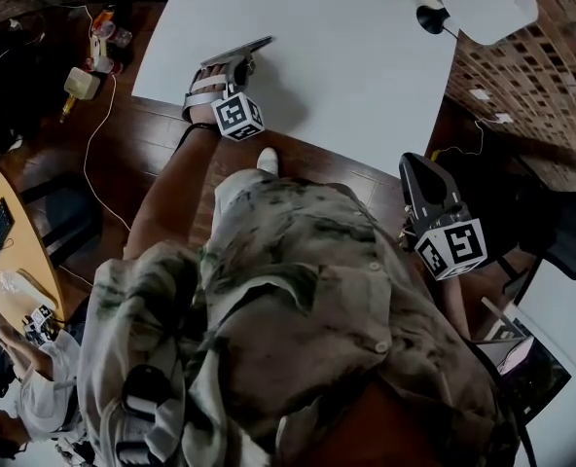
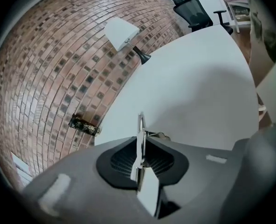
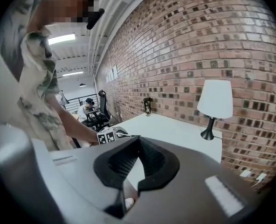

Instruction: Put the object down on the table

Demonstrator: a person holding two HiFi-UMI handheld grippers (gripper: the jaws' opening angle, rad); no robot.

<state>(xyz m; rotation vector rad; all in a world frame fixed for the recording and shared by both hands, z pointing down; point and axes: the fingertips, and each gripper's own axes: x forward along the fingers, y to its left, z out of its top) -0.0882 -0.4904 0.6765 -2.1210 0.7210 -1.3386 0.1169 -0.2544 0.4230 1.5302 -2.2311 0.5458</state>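
A thin flat grey slab (image 1: 241, 51) is gripped edge-on between the jaws of my left gripper (image 1: 232, 66), which hovers over the near left part of the white table (image 1: 346, 56). In the left gripper view the slab (image 2: 141, 136) stands upright between the black pads, its tip past the left gripper (image 2: 141, 146). My right gripper (image 1: 414, 161) hangs off the table's right side, above the floor. Its jaws (image 3: 138, 141) meet at the tips with nothing between them. From there I also see the left gripper (image 3: 115, 134) over the table.
A white-shaded lamp (image 1: 483, 3) stands at the table's far right corner by the brick wall. A small dark can (image 2: 84, 125) sits at the far edge. Cables and small items (image 1: 93, 56) lie on the floor at left, beside a wooden desk (image 1: 6, 251).
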